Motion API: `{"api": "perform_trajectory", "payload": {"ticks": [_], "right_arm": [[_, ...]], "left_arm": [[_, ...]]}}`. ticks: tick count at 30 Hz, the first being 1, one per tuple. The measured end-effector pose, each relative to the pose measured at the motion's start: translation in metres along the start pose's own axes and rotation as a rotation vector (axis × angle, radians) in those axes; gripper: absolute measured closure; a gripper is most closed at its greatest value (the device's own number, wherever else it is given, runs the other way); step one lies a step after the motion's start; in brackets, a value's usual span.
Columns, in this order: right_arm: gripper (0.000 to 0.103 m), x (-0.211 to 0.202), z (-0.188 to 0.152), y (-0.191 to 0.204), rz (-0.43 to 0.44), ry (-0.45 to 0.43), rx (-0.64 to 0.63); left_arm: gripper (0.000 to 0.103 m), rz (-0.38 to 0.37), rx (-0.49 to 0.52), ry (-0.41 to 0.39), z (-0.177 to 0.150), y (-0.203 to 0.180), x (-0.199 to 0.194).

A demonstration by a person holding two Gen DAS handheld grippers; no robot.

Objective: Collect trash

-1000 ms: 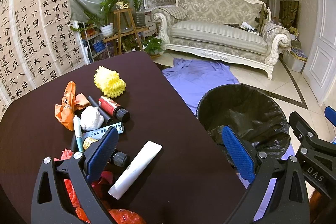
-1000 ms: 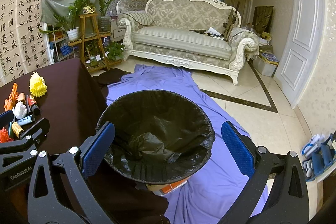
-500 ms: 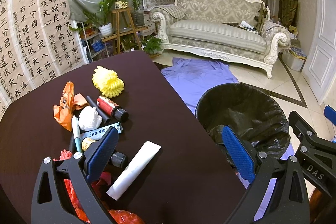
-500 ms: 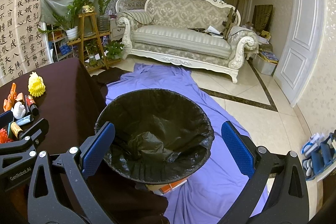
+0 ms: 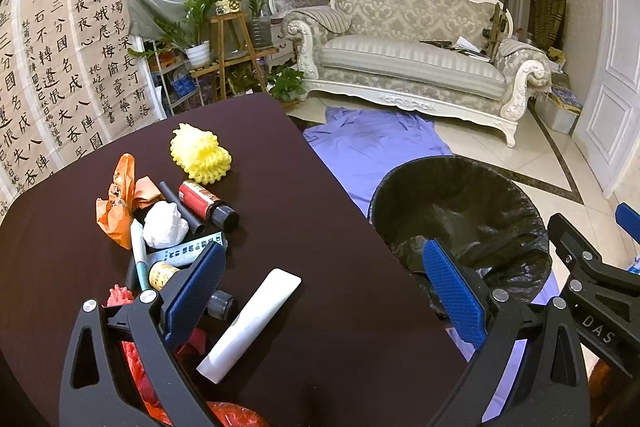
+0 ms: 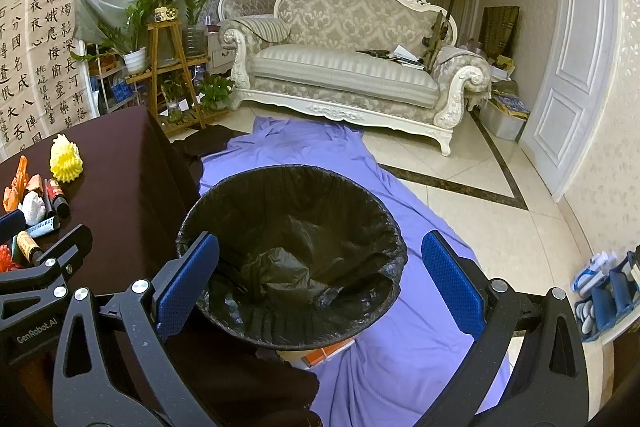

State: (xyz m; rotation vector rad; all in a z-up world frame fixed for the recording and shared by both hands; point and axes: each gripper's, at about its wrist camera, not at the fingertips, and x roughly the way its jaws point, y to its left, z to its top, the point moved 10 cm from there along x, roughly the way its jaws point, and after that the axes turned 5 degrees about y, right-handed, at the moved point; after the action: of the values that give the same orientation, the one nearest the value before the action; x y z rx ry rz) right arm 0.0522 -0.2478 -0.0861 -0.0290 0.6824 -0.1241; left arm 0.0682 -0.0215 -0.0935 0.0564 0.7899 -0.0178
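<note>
Trash lies on a dark brown table (image 5: 312, 187): a yellow foam net (image 5: 200, 153), orange wrappers (image 5: 118, 203), a crumpled white tissue (image 5: 164, 225), a red bottle (image 5: 206, 205), a white tube (image 5: 250, 321) and red scraps (image 5: 132, 347). My left gripper (image 5: 324, 287) hovers open over the table's near edge, with the white tube just inside its left finger. A bin lined with a black bag (image 6: 292, 251) stands on the floor right of the table. My right gripper (image 6: 320, 287) hangs open above the bin (image 5: 460, 219), holding nothing.
A purple cloth (image 6: 316, 151) is spread on the tiled floor under the bin. A white sofa (image 6: 348, 67) stands at the back, a plant stand (image 6: 168, 67) to its left, a white door (image 6: 572, 59) on the right. Calligraphy sheets (image 5: 60, 67) hang behind the table.
The left gripper has shifted slightly, so the trash pile sits a little lower-left in its view. The right gripper has barely moved. Both remain open.
</note>
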Motion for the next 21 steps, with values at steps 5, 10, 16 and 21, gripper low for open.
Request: {"api": "perform_trajectory", "payload": {"ticks": [5,10,16,21], "right_arm": [[0.004,-0.001,0.003,0.002,0.002,0.001,0.000],[0.004,0.013,-0.017,-0.009,-0.001,-0.005,-0.008],[0.005,0.000,-0.036,0.000,0.022,-0.018,-0.031],[0.016,-0.025,-0.030,0.015,0.056,-0.031,-0.050]], "left_arm": [[0.007,-0.002,-0.001,-0.001,-0.002,-0.003,0.000],[0.007,-0.002,0.012,-0.009,-0.004,-0.013,0.000],[0.007,0.000,0.005,-0.015,-0.011,-0.014,-0.019],[0.007,0.029,-0.021,-0.031,-0.016,0.004,-0.042]]}}
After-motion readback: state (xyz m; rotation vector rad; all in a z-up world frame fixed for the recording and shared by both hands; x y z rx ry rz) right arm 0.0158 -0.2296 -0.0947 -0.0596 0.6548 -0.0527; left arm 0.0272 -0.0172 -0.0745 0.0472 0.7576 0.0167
